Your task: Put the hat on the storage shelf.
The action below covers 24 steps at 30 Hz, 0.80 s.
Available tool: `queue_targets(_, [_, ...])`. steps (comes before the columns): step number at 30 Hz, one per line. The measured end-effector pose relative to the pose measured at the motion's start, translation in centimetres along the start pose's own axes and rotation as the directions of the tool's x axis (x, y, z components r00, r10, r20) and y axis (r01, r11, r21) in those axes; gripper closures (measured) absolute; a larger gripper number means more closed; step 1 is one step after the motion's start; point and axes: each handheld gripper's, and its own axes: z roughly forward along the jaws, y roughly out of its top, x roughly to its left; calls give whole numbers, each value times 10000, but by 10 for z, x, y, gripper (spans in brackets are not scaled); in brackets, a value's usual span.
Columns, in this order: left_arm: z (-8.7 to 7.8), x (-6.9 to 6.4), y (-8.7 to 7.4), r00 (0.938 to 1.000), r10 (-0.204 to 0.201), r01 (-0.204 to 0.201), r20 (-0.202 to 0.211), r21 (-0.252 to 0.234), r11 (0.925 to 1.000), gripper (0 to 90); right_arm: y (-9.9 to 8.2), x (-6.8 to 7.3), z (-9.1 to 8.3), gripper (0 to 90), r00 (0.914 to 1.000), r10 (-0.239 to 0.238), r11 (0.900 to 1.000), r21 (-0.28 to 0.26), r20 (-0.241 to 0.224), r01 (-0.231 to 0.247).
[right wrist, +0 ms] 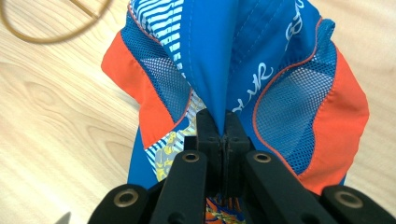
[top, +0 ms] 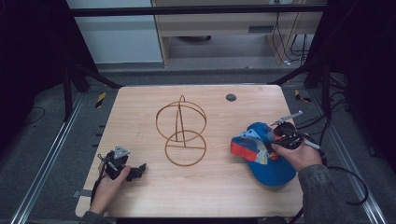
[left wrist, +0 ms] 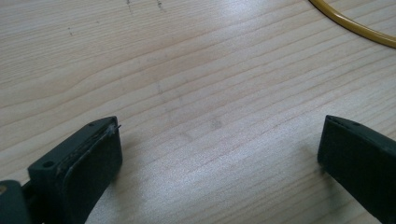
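A blue and orange cap [top: 261, 149] with mesh panels lies at the right side of the wooden table [top: 140, 112]. My right gripper [top: 275, 140] is shut on a fold of the cap's blue fabric [right wrist: 210, 60], its jaws pressed together in the right gripper view [right wrist: 223, 128]. A brown wire stand [top: 181, 130] made of hoops rises at the table's middle. My left gripper [top: 137, 169] rests low at the front left, open, with bare wood between its black jaws [left wrist: 219, 154]. A curve of the stand's yellow-brown wire [left wrist: 355, 28] crosses the top right of the left gripper view.
A small dark round hole cover [top: 230, 97] sits near the table's far edge. Cables [top: 345, 182] trail off the right side. Metal rails [top: 51, 154] run along both sides of the table, with shelving and wires behind.
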Motion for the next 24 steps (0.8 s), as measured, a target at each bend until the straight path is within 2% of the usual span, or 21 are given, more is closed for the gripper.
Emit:
queue_targets(6, [0, 0, 0, 10000, -1, 1, -2, -3, 10000, 0, 25, 11, -30, 891, 9986, -527, 9980, -343, 36, 528])
queue_targets(10, [0, 0, 0, 10000, -4, 4, 0, -4, 10000, 0, 48, 20, -52, 891, 9953, -969, 9932, -639, 37, 969])
queue_targets(15, [0, 0, 0, 10000, 5, -5, -12, -1, 10000, 0, 80, 30, -76, 891, 9884, -1517, 9830, -1029, 118, 1521])
queue_targets(20, [0, 0, 0, 10000, 32, -32, -6, 31, 10000, 0, 110, 40, -100, 891, 9840, -1780, 9720, -1540, 100, 1774])
queue_targets(24, [0, 0, 0, 10000, 34, -34, -7, 33, 10000, 0, 128, 49, -110, 891, 9796, -2005, 9648, -1717, 91, 1991])
